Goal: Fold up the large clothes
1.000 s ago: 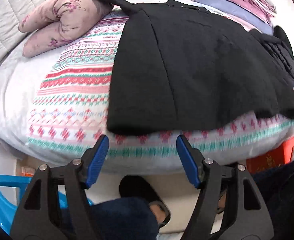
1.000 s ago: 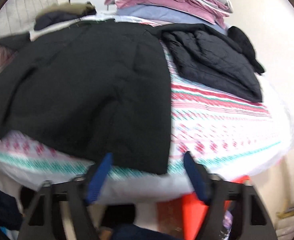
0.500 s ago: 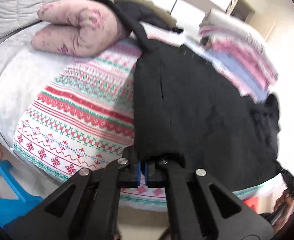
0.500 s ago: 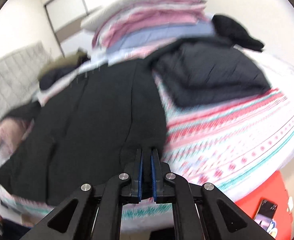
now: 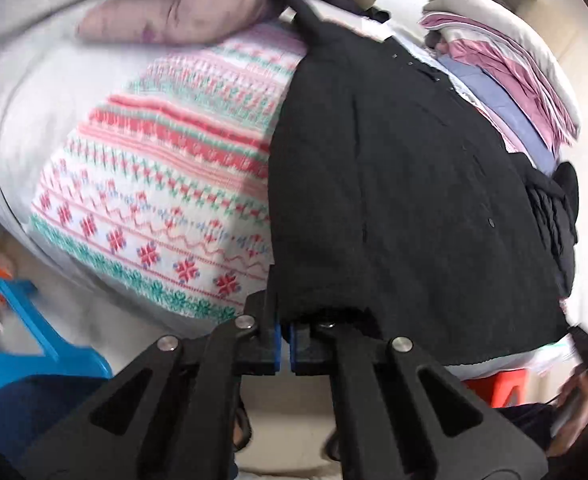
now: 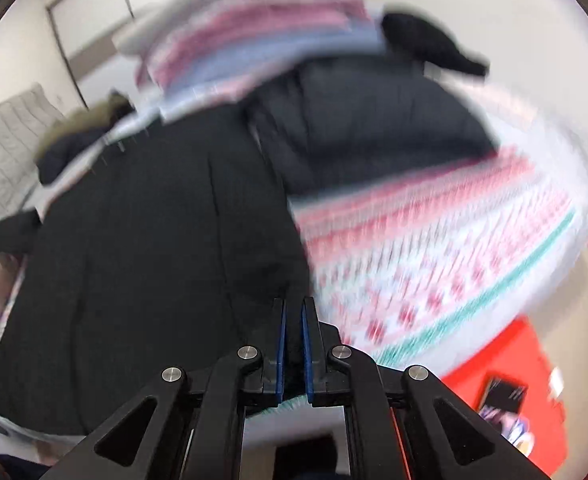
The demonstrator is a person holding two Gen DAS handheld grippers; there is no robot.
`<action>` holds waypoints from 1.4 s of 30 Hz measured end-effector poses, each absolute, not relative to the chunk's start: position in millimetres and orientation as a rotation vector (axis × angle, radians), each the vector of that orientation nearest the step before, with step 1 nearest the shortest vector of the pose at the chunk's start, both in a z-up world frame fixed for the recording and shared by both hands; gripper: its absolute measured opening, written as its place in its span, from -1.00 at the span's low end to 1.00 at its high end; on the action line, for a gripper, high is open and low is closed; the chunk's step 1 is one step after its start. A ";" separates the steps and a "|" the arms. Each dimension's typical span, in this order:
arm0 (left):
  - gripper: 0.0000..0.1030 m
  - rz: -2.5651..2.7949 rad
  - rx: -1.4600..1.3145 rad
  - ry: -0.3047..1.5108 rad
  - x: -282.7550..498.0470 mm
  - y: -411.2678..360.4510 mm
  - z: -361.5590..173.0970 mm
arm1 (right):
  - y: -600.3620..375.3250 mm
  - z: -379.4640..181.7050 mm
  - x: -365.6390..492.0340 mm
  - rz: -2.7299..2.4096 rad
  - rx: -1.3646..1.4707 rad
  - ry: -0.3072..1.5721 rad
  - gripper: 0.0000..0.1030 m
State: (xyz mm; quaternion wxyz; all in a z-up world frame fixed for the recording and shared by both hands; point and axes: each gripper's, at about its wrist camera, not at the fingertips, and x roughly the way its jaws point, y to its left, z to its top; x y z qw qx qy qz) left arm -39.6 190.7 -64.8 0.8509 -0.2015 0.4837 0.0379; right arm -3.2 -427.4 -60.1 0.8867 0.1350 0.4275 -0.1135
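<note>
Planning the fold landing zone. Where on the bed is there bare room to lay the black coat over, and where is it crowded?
Free: the patterned blanket left of the black coat, bordered by the pink pillow at the far end. A smaller strip of blanket lies right of the coat's hem. Crowded: the quilted black jacket and the folded bedding stack at the far right.

- Left gripper (image 5: 285,322): its two black fingers with blue pads (image 5: 276,340) are pressed almost together, clamped on the near hem of the black coat (image 5: 394,184) at its left corner.
- Right gripper (image 6: 293,322): fingers close together with dark fabric pinched between the blue pads (image 6: 281,344), gripping the coat's near right corner.
</note>
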 end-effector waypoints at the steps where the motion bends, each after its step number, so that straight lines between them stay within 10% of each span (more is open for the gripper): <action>1: -0.92 0.071 -0.439 1.017 -40.7 195.4 -63.8 | -425.2 -55.7 -5.1 -0.214 0.273 0.866 -0.87; 10: -0.23 0.060 -0.479 0.981 -68.1 205.4 -14.9 | -411.4 4.6 -25.7 -0.202 0.224 0.687 -0.60; 16: -0.05 0.115 -0.461 0.869 -67.1 192.5 17.3 | -363.9 18.0 -12.9 -0.071 0.110 0.670 0.32; 35: 0.17 -0.120 0.023 1.125 44.9 -36.6 -98.4 | -247.4 -123.8 75.3 0.103 -0.107 1.082 0.34; 42: 0.16 -0.077 -0.154 1.106 73.7 -7.2 -44.8 | -278.7 -51.6 86.7 0.103 -0.034 0.875 0.35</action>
